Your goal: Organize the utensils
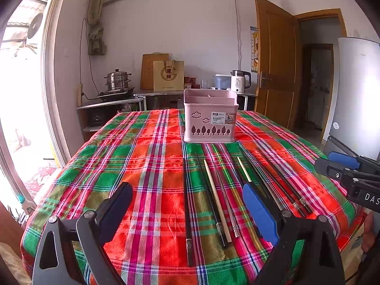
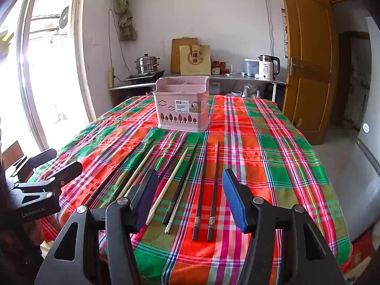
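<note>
Several chopsticks, black (image 1: 188,211), pale wooden (image 1: 216,197) and metal (image 1: 226,204), lie side by side on the plaid tablecloth (image 1: 152,166). They also show in the right wrist view, with a black pair (image 2: 209,190) and a wooden one (image 2: 167,185). A pink utensil basket (image 1: 210,116) with compartments stands upright behind them, also in the right wrist view (image 2: 182,104). My left gripper (image 1: 187,197) is open above the near chopstick ends. My right gripper (image 2: 190,182) is open above the chopsticks; it shows at the right edge of the left view (image 1: 342,168).
The table's near edge (image 2: 213,273) is close below both grippers. A counter behind holds a steel steamer pot (image 1: 117,80), a cutting board, a paper bag (image 1: 168,74) and a white kettle (image 1: 239,82). A wooden door (image 1: 275,59) stands open at right, beside a fridge (image 1: 358,90).
</note>
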The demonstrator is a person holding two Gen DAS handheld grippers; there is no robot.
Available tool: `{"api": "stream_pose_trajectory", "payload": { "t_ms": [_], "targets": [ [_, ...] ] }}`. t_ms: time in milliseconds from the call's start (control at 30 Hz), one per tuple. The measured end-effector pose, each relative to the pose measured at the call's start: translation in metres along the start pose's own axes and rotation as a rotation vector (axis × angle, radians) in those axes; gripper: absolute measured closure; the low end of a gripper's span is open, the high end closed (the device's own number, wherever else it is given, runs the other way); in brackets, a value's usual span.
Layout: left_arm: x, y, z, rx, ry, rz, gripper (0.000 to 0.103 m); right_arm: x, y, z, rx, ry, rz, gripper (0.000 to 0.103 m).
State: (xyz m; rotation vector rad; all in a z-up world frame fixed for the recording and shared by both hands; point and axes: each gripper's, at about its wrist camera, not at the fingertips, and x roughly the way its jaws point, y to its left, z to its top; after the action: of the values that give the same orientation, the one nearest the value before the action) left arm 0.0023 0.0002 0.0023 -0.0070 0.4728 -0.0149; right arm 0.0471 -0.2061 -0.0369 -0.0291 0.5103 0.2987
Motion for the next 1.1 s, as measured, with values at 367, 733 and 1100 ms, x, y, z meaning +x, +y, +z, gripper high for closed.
{"api": "stream_pose_trajectory", "payload": {
  "t_ms": [367,733,1100],
  "targets": [
    [0.0001,0.0002,-0.0004,0.000,0.001,-0.004,0.009,0.0014,0.0012,-0.0001,-0.003,0.004,-0.002,0.046],
    [0.0015,-0.0009,-0.0013,0.001,0.003,-0.003,0.009,0.0030,0.0005,-0.0009,-0.002,0.008,-0.001,0.046],
    [0.0098,0.0011,-0.0021,-0.001,0.029,-0.009,0.009,0.0073,0.0002,-0.0009,-0.001,0.014,0.000,0.046]
  ]
}}
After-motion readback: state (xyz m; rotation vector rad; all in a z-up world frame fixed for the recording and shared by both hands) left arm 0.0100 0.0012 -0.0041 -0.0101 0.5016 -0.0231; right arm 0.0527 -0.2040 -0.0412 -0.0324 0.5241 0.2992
